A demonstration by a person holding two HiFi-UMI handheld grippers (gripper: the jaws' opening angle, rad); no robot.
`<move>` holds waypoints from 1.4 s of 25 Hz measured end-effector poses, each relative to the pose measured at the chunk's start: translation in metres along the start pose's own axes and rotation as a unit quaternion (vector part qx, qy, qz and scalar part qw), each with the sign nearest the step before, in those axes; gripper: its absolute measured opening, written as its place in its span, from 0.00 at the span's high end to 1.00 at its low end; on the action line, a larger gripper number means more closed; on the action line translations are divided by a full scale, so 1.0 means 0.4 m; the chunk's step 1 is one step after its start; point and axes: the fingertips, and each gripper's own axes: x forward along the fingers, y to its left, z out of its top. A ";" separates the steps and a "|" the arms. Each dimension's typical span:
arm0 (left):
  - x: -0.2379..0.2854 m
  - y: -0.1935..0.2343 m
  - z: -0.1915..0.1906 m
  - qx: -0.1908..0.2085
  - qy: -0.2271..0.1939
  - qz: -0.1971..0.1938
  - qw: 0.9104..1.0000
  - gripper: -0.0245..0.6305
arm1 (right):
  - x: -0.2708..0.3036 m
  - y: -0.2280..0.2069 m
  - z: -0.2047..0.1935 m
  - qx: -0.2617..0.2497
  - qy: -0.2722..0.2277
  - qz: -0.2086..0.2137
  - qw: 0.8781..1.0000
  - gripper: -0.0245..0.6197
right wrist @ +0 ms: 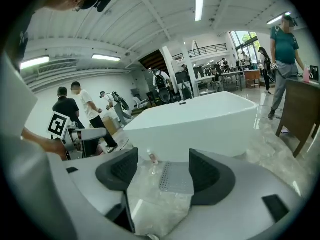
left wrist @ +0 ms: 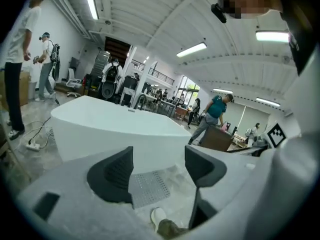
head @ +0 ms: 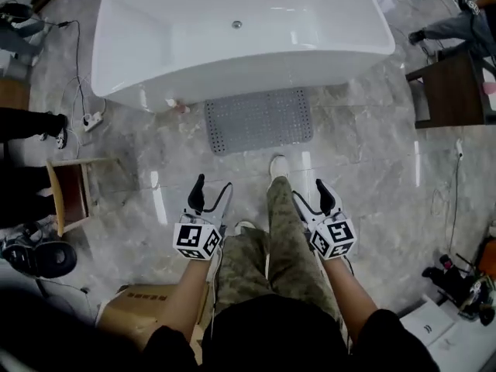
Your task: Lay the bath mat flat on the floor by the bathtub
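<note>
A grey perforated bath mat lies flat on the marble floor, its far edge against the white bathtub. I also see the bath mat between the left jaws and the bath mat between the right jaws, well ahead. My left gripper hangs open and empty above the floor, short of the mat. My right gripper is open and empty too, held level with the left one. The tub and tub fill the background of both gripper views.
The person's leg and white shoe stand between the grippers. A wooden chair is at the left, a cardboard box below it, a dark table at the right. A power strip and cables lie left of the tub. People stand nearby.
</note>
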 end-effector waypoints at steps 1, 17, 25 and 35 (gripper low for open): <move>-0.051 -0.025 0.046 0.003 -0.014 0.001 1.000 0.47 | -0.050 0.037 0.028 -0.003 0.002 0.000 1.000 0.51; -0.548 -0.358 0.359 0.019 -0.085 0.018 0.996 0.89 | -0.598 0.207 0.451 -0.034 -0.146 -0.011 0.989 0.77; -0.529 -0.497 0.403 -0.012 -0.131 0.046 0.990 0.93 | -0.675 0.084 0.457 -0.083 -0.110 -0.009 0.990 0.93; -0.438 -0.692 0.431 0.051 -0.137 0.051 0.988 0.93 | -0.748 -0.038 0.511 -0.119 -0.146 0.011 0.982 0.94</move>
